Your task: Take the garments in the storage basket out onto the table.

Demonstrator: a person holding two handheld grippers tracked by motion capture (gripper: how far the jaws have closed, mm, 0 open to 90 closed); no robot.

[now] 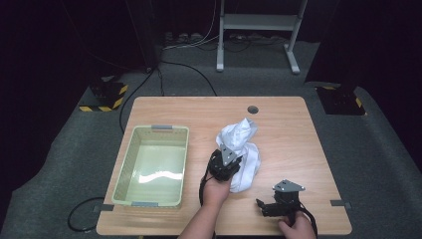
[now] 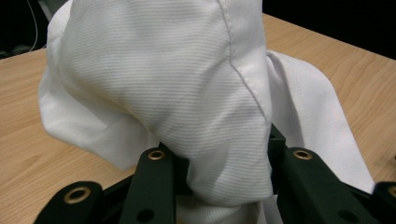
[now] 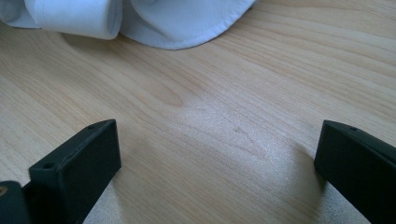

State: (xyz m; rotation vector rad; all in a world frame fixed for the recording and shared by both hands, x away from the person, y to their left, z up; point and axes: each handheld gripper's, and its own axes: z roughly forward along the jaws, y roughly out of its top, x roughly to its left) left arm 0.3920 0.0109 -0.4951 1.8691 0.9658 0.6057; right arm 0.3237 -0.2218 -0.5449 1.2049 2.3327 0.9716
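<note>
The wooden tabletop (image 1: 293, 124) carries everything here. At its nine o'clock side sits a pale green basket (image 1: 127, 164), long side running from six to twelve o'clock, well apart from the rest.

Just past the middle of the tabletop, toward three o'clock, lies a bunched white cloth (image 1: 244, 149). Part of it is pulled up into a peak at its twelve o'clock end, while the rest pools on the wood below.

The left tool (image 1: 225, 167) sits at the cloth's eight o'clock edge, held by a hand coming in from six o'clock. In the left gripper view its jaws are clamped together on a thick fold of the cloth (image 2: 187, 93), which bulges up above them.

The right tool (image 1: 278, 201) rests near the tabletop's five o'clock edge, apart from the cloth. In the right gripper view its jaws stand wide apart over bare wood, with the cloth's hem (image 3: 177, 23) lying at twelve o'clock.
</note>
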